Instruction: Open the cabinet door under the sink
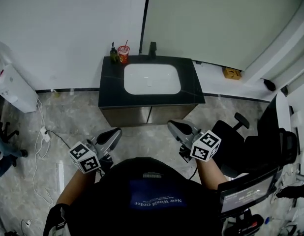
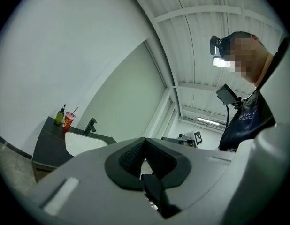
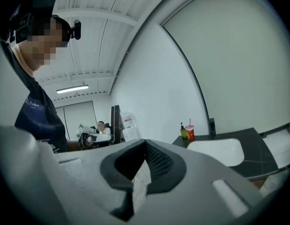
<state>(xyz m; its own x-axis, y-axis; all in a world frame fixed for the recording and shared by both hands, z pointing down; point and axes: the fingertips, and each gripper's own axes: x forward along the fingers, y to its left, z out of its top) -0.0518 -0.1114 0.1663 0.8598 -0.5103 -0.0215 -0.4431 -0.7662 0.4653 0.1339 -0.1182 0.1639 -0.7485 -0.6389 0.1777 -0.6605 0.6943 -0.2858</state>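
Note:
The sink cabinet stands against the far wall, with a black countertop [image 1: 110, 90] and a white basin [image 1: 152, 78]. Below the top are two brown cabinet doors [image 1: 126, 116], both closed, with a seam between them. My left gripper [image 1: 116, 131] hovers above the floor just in front of the left door, apart from it, its jaws shut and empty. My right gripper [image 1: 170, 124] hangs in front of the right door, also shut on nothing. The left gripper view has its pads [image 2: 145, 139] together and the basin [image 2: 84, 143] at left. The right gripper view has its pads [image 3: 145, 142] together, the basin [image 3: 215, 151] at right.
A black faucet [image 1: 152, 48], a red cup with a straw [image 1: 123, 54] and a dark bottle [image 1: 113, 54] stand at the counter's back. A black office chair [image 1: 240, 141] is close at right. A white appliance [image 1: 12, 85] and cables [image 1: 44, 132] lie at left.

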